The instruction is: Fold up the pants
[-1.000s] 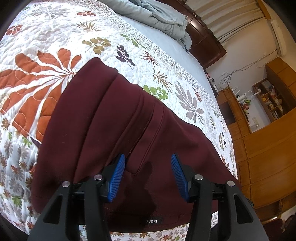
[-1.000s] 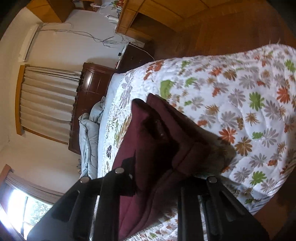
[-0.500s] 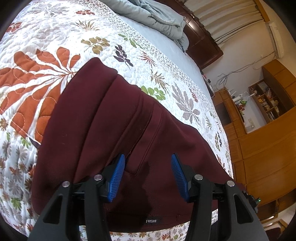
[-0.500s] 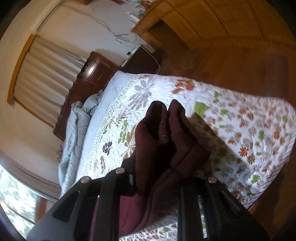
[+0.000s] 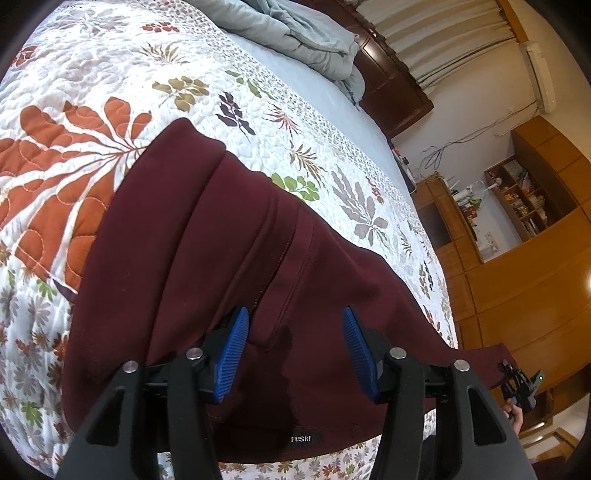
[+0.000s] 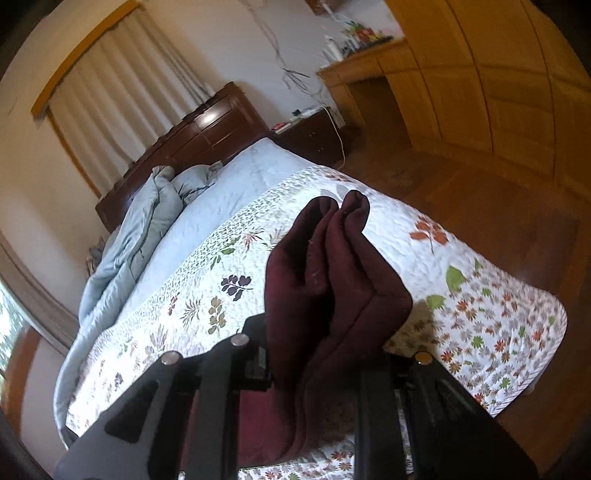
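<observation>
Probably home bedroom: quilted bed (image 5: 110,74), curtains (image 6: 110,96), headboard (image 6: 207,129).

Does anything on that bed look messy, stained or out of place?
The maroon pants have a darker patch, possibly damp or just shadow, near the waistband. A grey-blue blanket lies crumpled by the headboard. Nothing else stands out.

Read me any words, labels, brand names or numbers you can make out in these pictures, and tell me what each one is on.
"FUSHI": white letters on a small black tag sewn near the edge of the maroon pants, in the left wrist view.
Items on the wooden shelves: too small to read.
Right wrist view: blurred, no readable text.
</observation>
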Demonstrator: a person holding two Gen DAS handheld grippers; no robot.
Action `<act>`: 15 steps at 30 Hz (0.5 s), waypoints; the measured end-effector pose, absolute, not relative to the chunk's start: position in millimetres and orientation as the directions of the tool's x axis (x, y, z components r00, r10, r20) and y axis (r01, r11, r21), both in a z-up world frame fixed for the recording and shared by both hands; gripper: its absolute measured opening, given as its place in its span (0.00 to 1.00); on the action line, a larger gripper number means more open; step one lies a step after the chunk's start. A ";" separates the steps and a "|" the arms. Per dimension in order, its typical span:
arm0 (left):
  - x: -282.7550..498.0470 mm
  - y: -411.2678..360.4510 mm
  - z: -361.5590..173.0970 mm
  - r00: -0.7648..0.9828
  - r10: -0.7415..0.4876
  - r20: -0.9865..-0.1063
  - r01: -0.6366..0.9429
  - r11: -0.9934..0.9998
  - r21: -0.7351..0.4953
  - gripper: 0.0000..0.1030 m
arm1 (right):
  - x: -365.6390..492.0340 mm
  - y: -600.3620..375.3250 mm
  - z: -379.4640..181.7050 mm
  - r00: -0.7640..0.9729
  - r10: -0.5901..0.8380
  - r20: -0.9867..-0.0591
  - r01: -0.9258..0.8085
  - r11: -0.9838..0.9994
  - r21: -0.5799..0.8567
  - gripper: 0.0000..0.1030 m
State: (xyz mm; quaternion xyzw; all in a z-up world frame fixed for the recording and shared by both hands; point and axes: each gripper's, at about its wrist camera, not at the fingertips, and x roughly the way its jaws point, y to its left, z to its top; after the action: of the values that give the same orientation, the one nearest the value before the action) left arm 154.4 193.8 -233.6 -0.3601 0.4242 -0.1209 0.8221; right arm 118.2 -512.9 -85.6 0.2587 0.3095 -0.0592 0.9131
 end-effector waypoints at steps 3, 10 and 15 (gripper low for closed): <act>153.6 194.3 -233.0 0.614 -0.513 -0.601 -0.098 0.706 -0.702 0.54 | 120.5 -499.0 -74.8 0.803 0.042 -0.594 0.249 0.882 0.400 0.16; 151.8 193.0 -231.0 0.622 -0.529 -0.577 -0.077 0.693 -0.717 0.59 | 125.5 -467.8 -55.1 0.808 0.028 -0.589 0.212 0.918 0.335 0.16; 149.6 191.3 -225.8 0.640 -0.542 -0.544 -0.046 0.680 -0.732 0.65 | 131.4 -445.8 -47.0 0.809 0.024 -0.588 0.188 0.937 0.296 0.16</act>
State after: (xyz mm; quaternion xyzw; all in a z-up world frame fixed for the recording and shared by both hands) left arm 149.6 191.3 -225.8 -0.3711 0.3966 -0.1501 0.8261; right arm 131.4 -445.8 -47.0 0.1725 0.3061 -0.0439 0.9352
